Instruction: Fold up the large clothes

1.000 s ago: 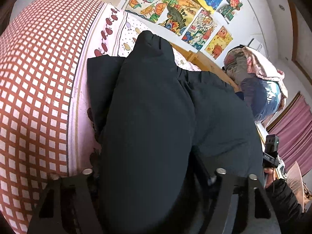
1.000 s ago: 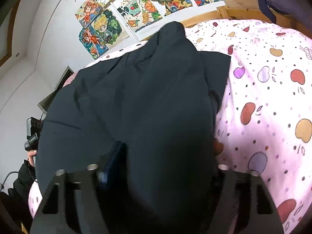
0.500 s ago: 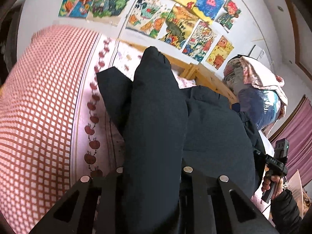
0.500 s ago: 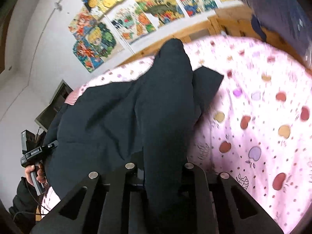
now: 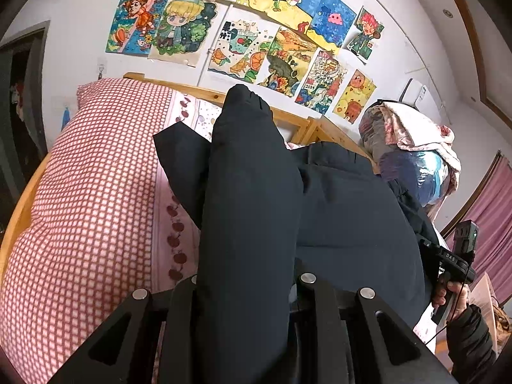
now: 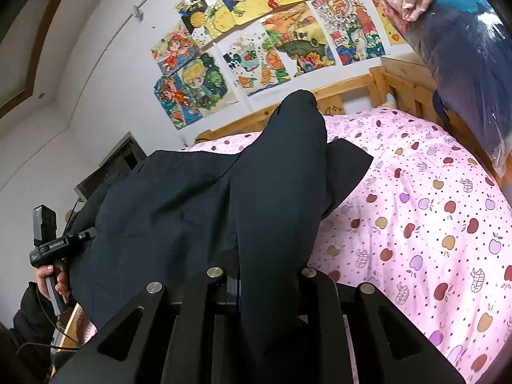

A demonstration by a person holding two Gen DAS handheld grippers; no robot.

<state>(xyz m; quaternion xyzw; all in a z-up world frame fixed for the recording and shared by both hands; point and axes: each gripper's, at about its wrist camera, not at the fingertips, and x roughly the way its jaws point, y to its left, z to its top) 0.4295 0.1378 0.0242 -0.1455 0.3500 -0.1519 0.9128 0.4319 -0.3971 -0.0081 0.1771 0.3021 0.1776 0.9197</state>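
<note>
Currently both tools are clamped on the large dark navy fabric garment (image 5: 252, 211): the left tool (image 5: 246, 284) pinches one bunched fold between its black fingers, and the right tool (image 6: 268, 275) pinches another the same way. From each grip the fold runs away toward the far wooden headboard (image 6: 348, 92). The rest of the garment lies spread on the bed, over the pink apple-print duvet (image 6: 432, 224), with the red-and-white checked blanket (image 5: 89, 192) to its left. Colourful drawings (image 5: 256, 48) cover the far white wall. A bundle of bagged bedding (image 5: 412, 160) sits far right.
</note>
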